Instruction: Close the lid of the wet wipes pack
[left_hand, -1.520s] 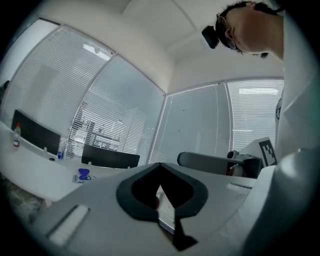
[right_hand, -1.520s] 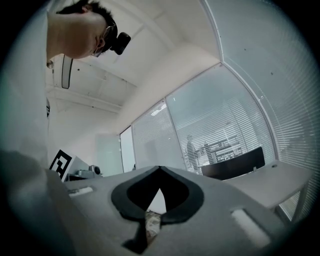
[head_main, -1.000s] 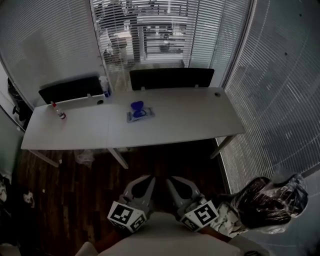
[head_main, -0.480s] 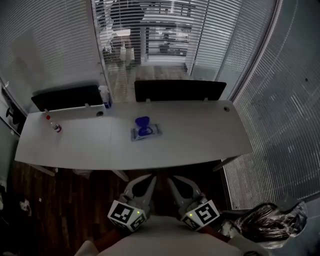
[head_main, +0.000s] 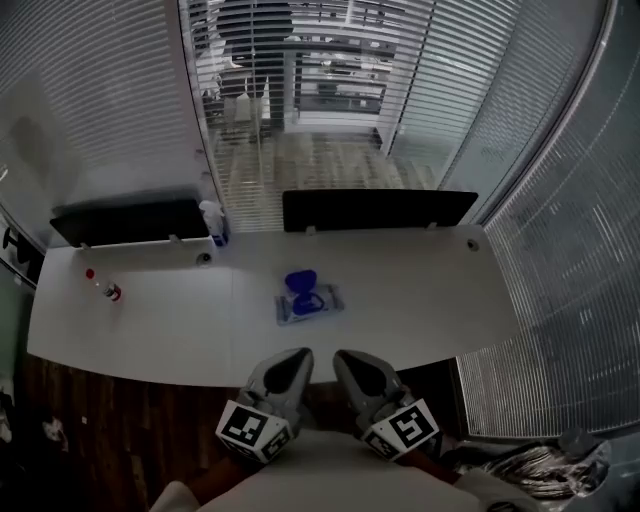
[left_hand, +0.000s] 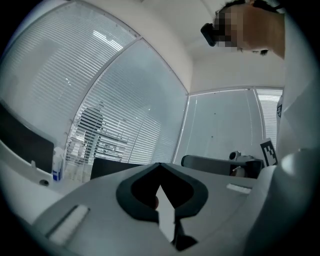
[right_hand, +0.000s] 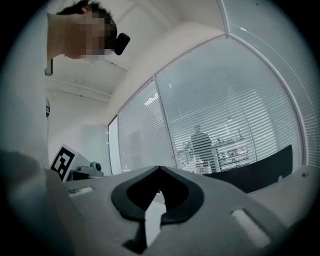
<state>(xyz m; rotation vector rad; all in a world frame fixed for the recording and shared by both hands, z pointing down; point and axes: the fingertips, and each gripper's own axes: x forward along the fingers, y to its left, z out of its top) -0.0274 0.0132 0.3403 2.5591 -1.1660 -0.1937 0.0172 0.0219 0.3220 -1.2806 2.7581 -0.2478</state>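
Holding left tongs (head_main: 287, 365) and right tongs (head_main: 355, 368) side by side at bottom centre, jaws together on each, nothing between. Facing a white desk (head_main: 430, 290) across mid-frame, dark floor (head_main: 90, 430) lower left, blinds (head_main: 80, 90) behind, black screens (head_main: 378, 208) along the far edge. At desk centre, well apart from both tongs, the wipes pack (head_main: 312, 305), blue lid (head_main: 298, 281) standing open. Left of centre, a spray bottle (head_main: 214, 220); far left, a small bottle (head_main: 108, 291).

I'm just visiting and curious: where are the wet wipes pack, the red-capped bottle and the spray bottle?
wet wipes pack (head_main: 311, 304): head view, middle of the pack, by its blue lid.
red-capped bottle (head_main: 106, 289): head view, on its body.
spray bottle (head_main: 215, 225): head view, on its body.
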